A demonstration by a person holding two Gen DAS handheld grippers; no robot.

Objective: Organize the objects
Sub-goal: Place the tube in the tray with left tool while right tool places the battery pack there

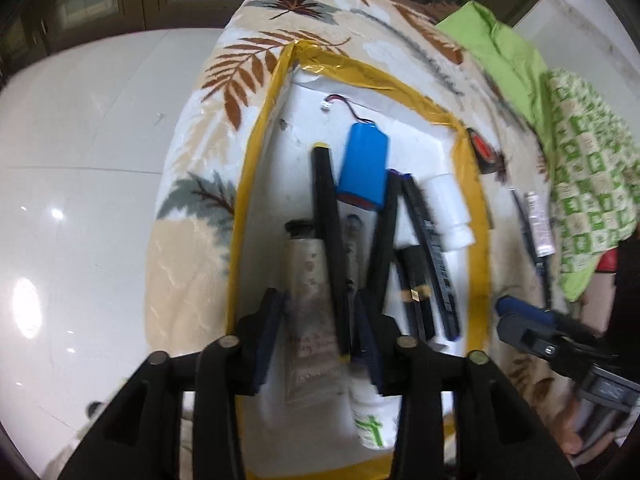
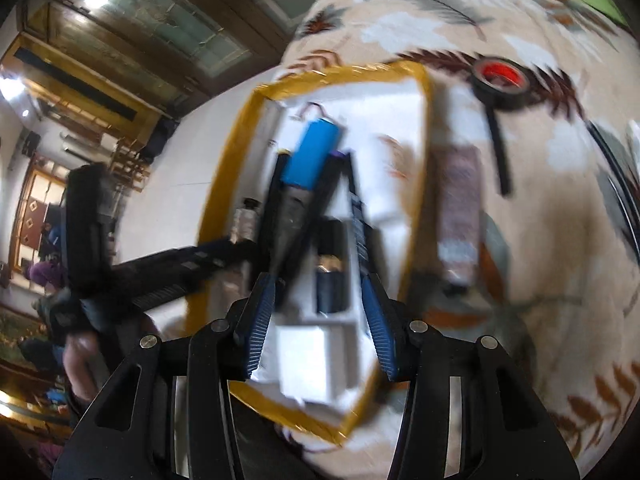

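A white foam tray with a gold taped rim (image 1: 256, 152) lies on a leaf-patterned blanket (image 1: 192, 128). In it lie a blue battery pack (image 1: 364, 168), black pens (image 1: 326, 216), a grey cream tube (image 1: 310, 312), a white bottle (image 1: 448, 204) and a green-labelled white bottle (image 1: 370, 420). My left gripper (image 1: 316, 340) is open over the tray's near end, its jaws either side of the cream tube and a pen. My right gripper (image 2: 316, 320) is open above the tray (image 2: 416, 184), which shows blurred there. A small tube (image 2: 458, 212) and a black tape roll (image 2: 500, 80) lie on the blanket outside the tray.
A green cloth (image 1: 508, 56) and a green-checked cloth (image 1: 588, 176) lie at the blanket's right. A thin pen (image 1: 532, 236) lies beside the small tube (image 1: 538, 224). The white tiled floor (image 1: 80, 160) is to the left. The left gripper's body (image 2: 152, 276) reaches in beside the tray.
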